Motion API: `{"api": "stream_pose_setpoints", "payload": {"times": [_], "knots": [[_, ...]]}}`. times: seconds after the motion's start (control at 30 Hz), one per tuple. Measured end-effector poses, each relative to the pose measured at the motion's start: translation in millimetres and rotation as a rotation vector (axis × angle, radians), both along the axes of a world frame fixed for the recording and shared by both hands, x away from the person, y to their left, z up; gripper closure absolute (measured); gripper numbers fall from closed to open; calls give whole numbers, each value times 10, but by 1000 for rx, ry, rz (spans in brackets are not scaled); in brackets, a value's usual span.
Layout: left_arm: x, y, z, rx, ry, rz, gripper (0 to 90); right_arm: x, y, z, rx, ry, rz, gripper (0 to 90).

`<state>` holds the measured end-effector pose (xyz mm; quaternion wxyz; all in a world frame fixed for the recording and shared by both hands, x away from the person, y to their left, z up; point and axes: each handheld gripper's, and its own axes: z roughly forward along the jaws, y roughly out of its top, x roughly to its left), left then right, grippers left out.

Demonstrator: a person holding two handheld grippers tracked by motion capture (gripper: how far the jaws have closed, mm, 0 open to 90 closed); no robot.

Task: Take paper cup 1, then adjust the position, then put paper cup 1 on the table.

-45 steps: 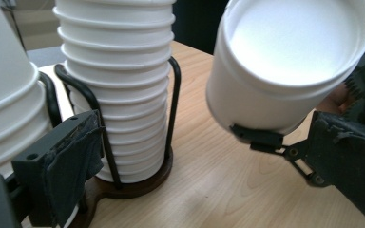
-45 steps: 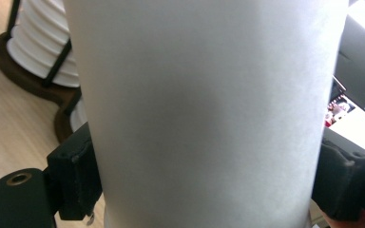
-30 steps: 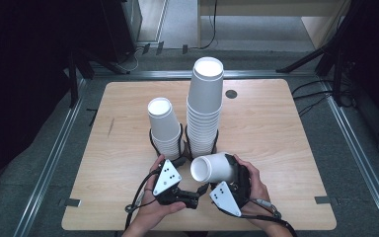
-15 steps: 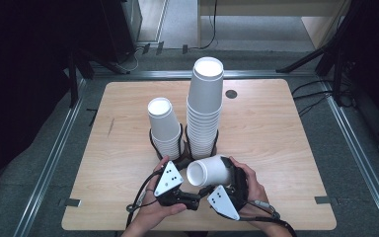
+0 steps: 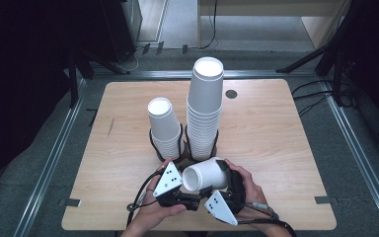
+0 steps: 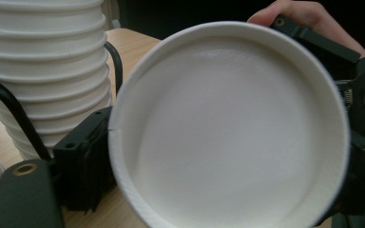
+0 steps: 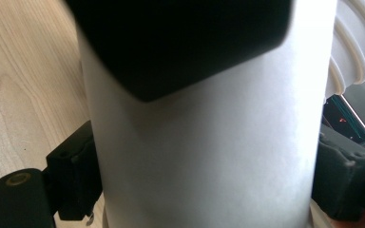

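Closing in from the person's left, the left hand-held gripper (image 5: 190, 190) has just been drawing its jaws together around the open mouth of the paper cup (image 5: 205, 175), which has tipped further toward that side than it lay a second ago. In the left gripper view the rim (image 6: 228, 128) faces the camera head-on, with one jaw beside its left edge; whether the pads already press on it I cannot tell. The right hand-held gripper (image 5: 232, 185) holds the cup by its body, jaws narrow and clamped on the side wall (image 7: 204, 156), so the cup lies on its side in the air just above the near edge of the bench (image 5: 286, 148), between the two hands.

My reading is that a handover is under way: the cup, likely bound for one of the stacks, is passing from right to left, and the right grip should hold until the left one is firm.

Farther off, the short stack (image 5: 165, 131) and the tall stack (image 5: 205, 111) stand upright side by side in black wire holders, apparently untouched.
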<state>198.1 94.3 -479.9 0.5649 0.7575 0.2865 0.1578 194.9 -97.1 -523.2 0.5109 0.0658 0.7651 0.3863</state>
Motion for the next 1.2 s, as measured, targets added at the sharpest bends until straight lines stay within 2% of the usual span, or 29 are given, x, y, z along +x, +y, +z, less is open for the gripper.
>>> {"api": "stream_pose_setpoints", "payload": {"times": [0.3,0.5,0.67,0.8,1.2], "knots": [[20,20,3,-21,19,-8,173,-5,-4,-2,-5,-5,14,118],[32,29,-3,-19,38,-13,192,-4,11,-21,-4,14,1,97],[49,59,9,-38,53,-21,202,-5,19,-15,-6,-6,-7,81],[58,86,11,-40,60,-24,205,-8,30,-15,2,6,-4,75],[70,94,24,-54,58,-32,211,-17,3,13,-3,3,-9,51]]}}
